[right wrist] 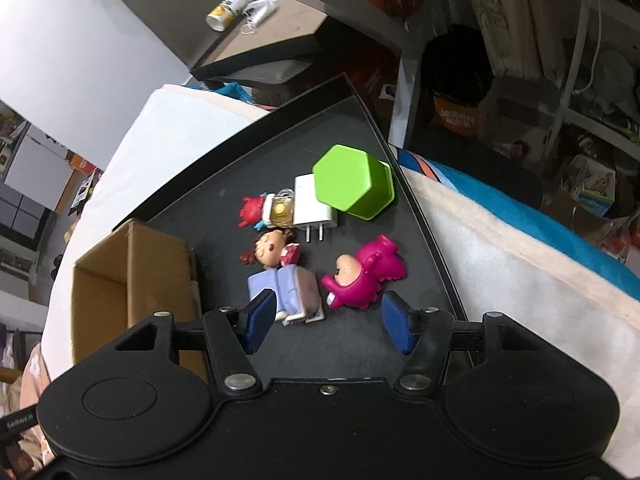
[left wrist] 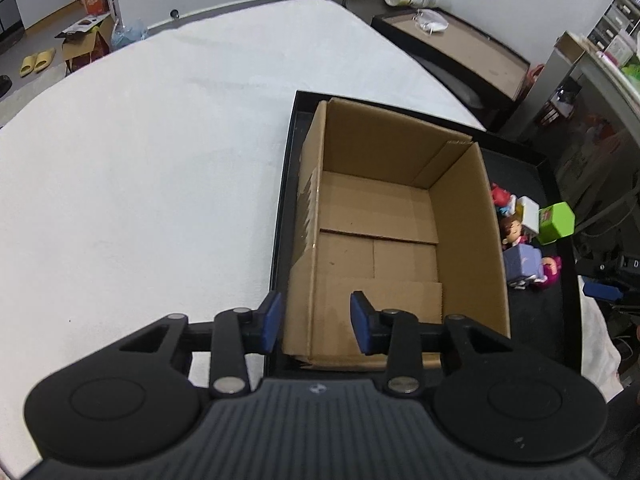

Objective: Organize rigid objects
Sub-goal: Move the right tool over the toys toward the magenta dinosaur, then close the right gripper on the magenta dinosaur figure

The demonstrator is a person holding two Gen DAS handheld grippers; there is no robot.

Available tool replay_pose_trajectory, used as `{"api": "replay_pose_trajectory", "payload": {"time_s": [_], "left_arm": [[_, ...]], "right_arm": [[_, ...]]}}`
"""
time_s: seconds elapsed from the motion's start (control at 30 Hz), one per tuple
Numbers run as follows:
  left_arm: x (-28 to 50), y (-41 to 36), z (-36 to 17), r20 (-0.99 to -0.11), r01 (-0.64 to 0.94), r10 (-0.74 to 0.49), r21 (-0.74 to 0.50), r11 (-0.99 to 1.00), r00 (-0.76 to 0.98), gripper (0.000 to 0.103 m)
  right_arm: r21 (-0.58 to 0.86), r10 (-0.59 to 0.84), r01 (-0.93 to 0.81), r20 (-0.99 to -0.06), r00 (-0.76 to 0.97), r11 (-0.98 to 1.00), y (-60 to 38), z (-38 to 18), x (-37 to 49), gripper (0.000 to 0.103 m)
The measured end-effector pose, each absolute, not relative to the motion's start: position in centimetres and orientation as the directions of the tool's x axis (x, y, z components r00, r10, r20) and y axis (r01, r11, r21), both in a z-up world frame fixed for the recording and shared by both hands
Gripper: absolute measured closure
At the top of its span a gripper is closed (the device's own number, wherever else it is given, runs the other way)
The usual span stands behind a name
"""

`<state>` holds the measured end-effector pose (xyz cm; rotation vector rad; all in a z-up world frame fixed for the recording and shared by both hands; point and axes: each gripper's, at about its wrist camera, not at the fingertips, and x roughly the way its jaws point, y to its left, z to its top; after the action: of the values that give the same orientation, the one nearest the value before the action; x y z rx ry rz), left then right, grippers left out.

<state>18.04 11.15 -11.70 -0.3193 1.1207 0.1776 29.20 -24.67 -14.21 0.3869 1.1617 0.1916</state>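
Nothing packed yet: the cardboard box [left wrist: 384,216] sits bare on the black tray [right wrist: 280,148], toys [right wrist: 312,240] beside it. Right gripper [right wrist: 328,320], jaws apart, hovers over the pink figure [right wrist: 364,272] (likely first pick); left gripper [left wrist: 316,324] gapes at the box's near wall

1. The open brown cardboard box [left wrist: 384,216] has a bare floor; entry from above is unobstructed.
2. Right of the box, small plastic toys [right wrist: 316,248] crowd the black tray [right wrist: 224,184].
3. Left of it, the white-covered surface [left wrist: 152,168] lies open.

Left tool [left wrist: 316,326]: black linkages, blue pads, silver rivets; right tool [right wrist: 328,322] identical, ribbed grey housing.
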Motion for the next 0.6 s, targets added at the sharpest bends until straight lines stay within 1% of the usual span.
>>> {"api": "replay_pose_trajectory", "payload": {"time_s": [0.1, 0.23, 0.33, 0.6], "left_arm": [[18.6, 11.3, -12.2, -0.91, -0.299, -0.032, -0.168, 0.939, 0.413, 0.072], [19.2, 11.3, -12.6, -0.915, -0.288, -0.041, -0.168, 0.943, 0.401, 0.074], [19.7, 11.1, -12.7, -0.917, -0.285, -0.044, -0.168, 0.944, 0.397, 0.074], [20.2, 11.1, -13.3, -0.925, -0.286, -0.038, -0.156, 0.945, 0.378, 0.074]], "right_arm": [[0.424, 0.364, 0.085, -0.851, 0.38, 0.902, -24.9, -15.6, 29.9, 0.046], [0.443, 0.375, 0.135, -0.857, 0.353, 0.886, -25.2, -17.2, 30.6, 0.046], [0.431, 0.362, 0.156, -0.868, 0.338, 0.889, -25.1, -18.0, 31.2, 0.046], [0.454, 0.378, 0.196, -0.866, 0.329, 0.869, -25.4, -19.1, 31.9, 0.046]]}}
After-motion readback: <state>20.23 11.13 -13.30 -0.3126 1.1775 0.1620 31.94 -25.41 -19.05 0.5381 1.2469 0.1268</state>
